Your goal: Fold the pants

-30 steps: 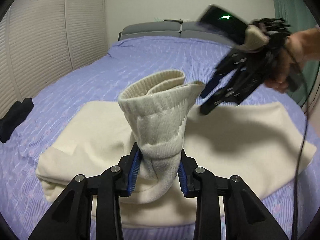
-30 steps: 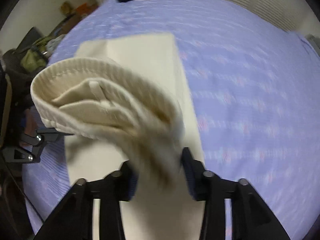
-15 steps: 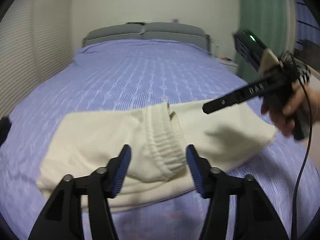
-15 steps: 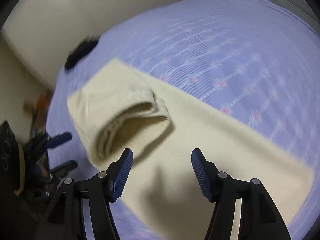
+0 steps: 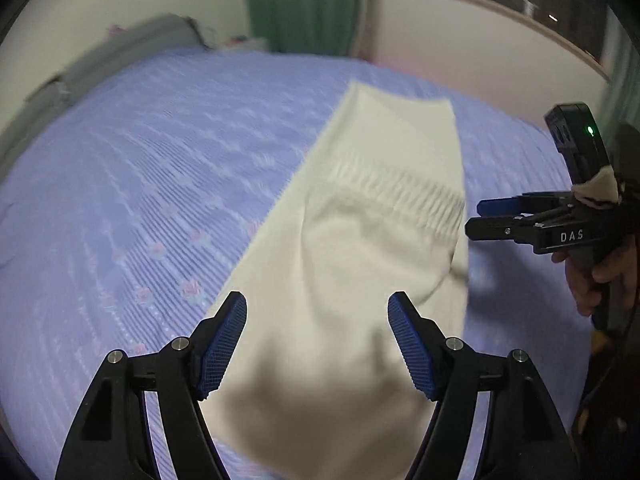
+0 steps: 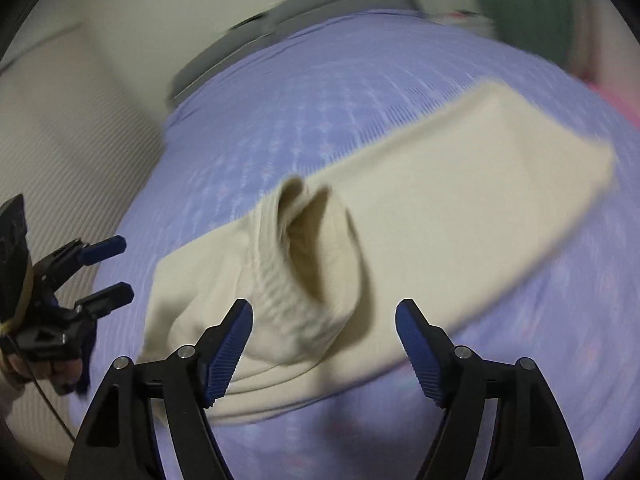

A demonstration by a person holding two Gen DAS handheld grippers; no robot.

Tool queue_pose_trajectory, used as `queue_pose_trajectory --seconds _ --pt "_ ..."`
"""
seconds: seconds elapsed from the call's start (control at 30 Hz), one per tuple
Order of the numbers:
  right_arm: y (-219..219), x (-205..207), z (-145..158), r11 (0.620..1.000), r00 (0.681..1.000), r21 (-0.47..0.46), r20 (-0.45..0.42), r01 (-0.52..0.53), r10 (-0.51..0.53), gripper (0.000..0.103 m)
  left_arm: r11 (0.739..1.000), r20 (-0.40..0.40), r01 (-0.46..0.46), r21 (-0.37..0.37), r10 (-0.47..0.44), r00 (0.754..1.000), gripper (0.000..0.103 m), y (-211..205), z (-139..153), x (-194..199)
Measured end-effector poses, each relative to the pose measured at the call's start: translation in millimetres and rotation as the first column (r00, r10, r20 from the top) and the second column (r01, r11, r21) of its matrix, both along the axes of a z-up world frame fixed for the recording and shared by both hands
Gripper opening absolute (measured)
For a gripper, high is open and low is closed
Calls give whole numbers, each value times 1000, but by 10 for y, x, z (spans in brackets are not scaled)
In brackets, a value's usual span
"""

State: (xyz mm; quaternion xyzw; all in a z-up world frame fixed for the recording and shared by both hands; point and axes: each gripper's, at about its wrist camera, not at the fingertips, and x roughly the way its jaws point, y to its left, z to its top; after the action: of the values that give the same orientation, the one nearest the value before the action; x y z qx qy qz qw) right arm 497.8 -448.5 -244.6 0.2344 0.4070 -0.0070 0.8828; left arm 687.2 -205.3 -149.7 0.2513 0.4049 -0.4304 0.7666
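Observation:
The cream pants (image 5: 360, 264) lie folded on the purple bedspread (image 5: 140, 184), the ribbed waistband (image 5: 404, 196) across the top layer. In the right wrist view the pants (image 6: 440, 208) show the waistband opening (image 6: 308, 248) puffed up. My left gripper (image 5: 318, 344) is open and empty just above the near end of the pants; it also shows in the right wrist view (image 6: 108, 272). My right gripper (image 6: 324, 352) is open and empty above the waistband, and shows in the left wrist view (image 5: 486, 216) beside the pants' right edge.
A grey headboard (image 6: 288, 16) stands at the far end of the bed. A green curtain (image 5: 304, 4) hangs behind the bed, next to a white wall. A white slatted closet door (image 6: 60, 152) runs along the left side.
Both grippers let go of the waistband and opened. The waistband dropped onto the folded pants. Both grippers pulled back and swung to new viewing angles.

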Motion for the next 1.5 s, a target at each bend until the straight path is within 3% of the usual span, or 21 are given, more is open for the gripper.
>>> queue_pose_trajectory --seconds 0.17,0.33,0.47,0.63,0.7,0.8,0.9,1.0,1.07,1.2,1.4,1.5 --pt "307 -163 -334 970 976 115 -21 216 -215 75 997 -64 79 25 -77 995 72 190 -318 173" --pt "387 -161 -438 952 961 132 -25 277 -276 75 994 -72 109 -12 -109 991 72 331 -417 5" --pt "347 -81 -487 948 961 155 -34 276 -274 73 992 -103 89 -85 -97 990 72 380 -428 -199" --pt "279 -32 -511 957 969 149 -21 247 -247 38 991 -145 78 -104 -93 985 72 408 -588 -456" --pt "162 -120 -532 950 965 168 -27 262 -261 19 992 -162 67 -104 -83 983 72 397 -670 -513" --pt "79 -211 -604 950 963 157 -48 268 -264 15 993 -176 43 -107 -62 982 72 357 -785 -560" --pt "76 -201 -675 953 964 147 -55 265 -260 15 994 -178 15 -108 -34 983 72 322 -824 -539" --pt "43 -195 -702 944 965 202 -55 262 -256 19 993 -162 25 -116 -44 986 72 295 -690 -515" --pt "30 -230 -629 949 964 171 -53 265 -260 40 992 -134 41 -120 -57 989 72 271 -580 -483" --pt "48 -257 -418 958 964 113 1 265 -267 54 991 -96 55 -119 -66 993 72 130 -437 -276" --pt "102 -123 -401 974 976 64 -5 215 -215 56 998 -71 40 -54 -44 997 72 -167 -579 107" --pt "109 -36 -518 975 972 4 -71 223 -223 56 1000 -86 -10 -25 7 996 72 -214 -733 259"
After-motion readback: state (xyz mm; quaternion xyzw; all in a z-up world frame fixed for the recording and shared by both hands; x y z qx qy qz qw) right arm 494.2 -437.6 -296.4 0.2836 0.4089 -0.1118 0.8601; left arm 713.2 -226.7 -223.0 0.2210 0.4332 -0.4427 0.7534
